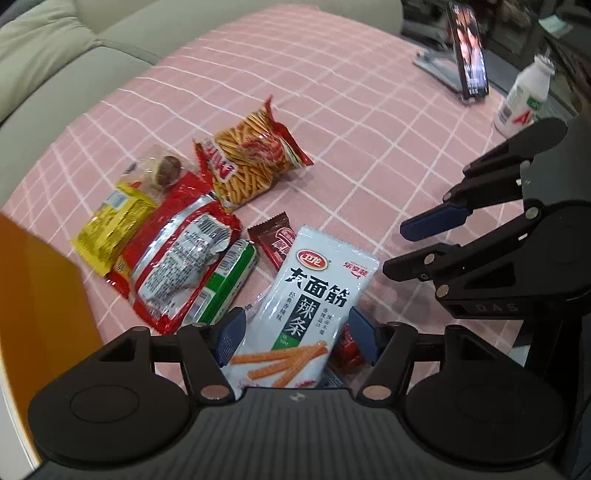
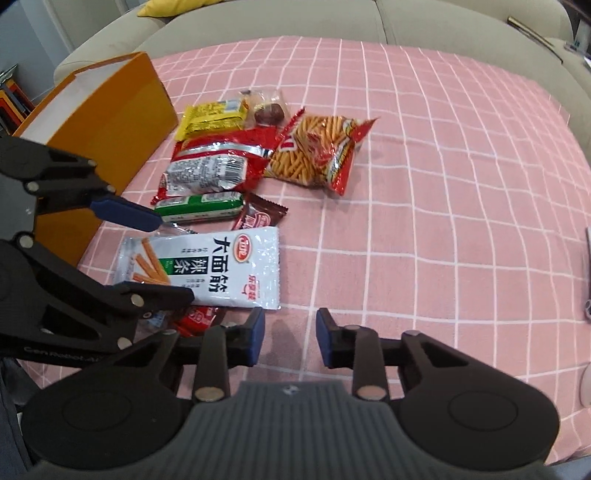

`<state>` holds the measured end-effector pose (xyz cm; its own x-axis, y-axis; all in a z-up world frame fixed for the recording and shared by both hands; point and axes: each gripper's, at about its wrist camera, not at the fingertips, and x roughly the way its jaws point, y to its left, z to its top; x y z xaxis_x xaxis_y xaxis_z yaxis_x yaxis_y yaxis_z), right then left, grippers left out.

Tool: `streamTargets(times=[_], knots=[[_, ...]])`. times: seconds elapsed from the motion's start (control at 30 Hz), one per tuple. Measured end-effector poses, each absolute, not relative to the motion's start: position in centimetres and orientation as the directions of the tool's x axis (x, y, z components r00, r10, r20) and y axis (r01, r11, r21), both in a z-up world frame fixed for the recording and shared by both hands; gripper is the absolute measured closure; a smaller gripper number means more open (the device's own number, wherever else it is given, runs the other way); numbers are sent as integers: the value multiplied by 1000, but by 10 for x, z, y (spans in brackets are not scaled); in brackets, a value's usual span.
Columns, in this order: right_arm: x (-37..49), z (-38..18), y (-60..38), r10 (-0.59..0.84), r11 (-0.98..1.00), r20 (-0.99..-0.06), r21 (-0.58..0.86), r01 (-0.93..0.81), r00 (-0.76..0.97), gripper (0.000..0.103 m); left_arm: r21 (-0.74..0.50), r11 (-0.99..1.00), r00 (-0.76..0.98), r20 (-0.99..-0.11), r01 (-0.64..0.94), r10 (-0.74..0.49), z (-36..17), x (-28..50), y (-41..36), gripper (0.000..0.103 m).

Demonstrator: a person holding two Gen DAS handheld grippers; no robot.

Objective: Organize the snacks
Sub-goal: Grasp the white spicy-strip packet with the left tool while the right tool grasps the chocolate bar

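A white spicy-strip packet (image 1: 314, 291) (image 2: 221, 266) lies flat on the pink checked cloth (image 2: 424, 184). My left gripper (image 1: 297, 334) (image 2: 175, 258) is open and points down, one finger on each side of the packet's lower end; its pads are not pressing on it. Beyond the packet lie a brown chocolate bar (image 1: 275, 240), a green sausage (image 1: 229, 280), a red and silver bag (image 1: 177, 251), a yellow packet (image 1: 110, 221) and a bag of stick snacks (image 1: 251, 158). My right gripper (image 2: 290, 332) (image 1: 395, 249) hovers over bare cloth to the packet's right, narrowly open and holding nothing.
An orange box (image 2: 110, 122) stands left of the snack pile. Small red packets (image 2: 199, 319) peek from under the white one. At the far right stand a phone on a stand (image 1: 469, 51) and a white bottle (image 1: 524, 96). A beige sofa (image 2: 295, 18) runs behind the cloth.
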<state>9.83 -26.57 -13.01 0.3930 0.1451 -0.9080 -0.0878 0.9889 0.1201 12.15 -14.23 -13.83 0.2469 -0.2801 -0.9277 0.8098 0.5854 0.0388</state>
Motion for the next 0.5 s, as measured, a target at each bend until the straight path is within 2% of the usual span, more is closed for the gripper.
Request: streamTargets(times=[0.23,0.5], knots=[[110,-139,-269,159,987,-911,140,-77,381,83,21,500,166,-954,866,-249,-153,132,-151,25],[120,-145,-267,159,987,-909,142,-75,384,83,27,437,135,-967,899,-217,-159,131,-160,23]])
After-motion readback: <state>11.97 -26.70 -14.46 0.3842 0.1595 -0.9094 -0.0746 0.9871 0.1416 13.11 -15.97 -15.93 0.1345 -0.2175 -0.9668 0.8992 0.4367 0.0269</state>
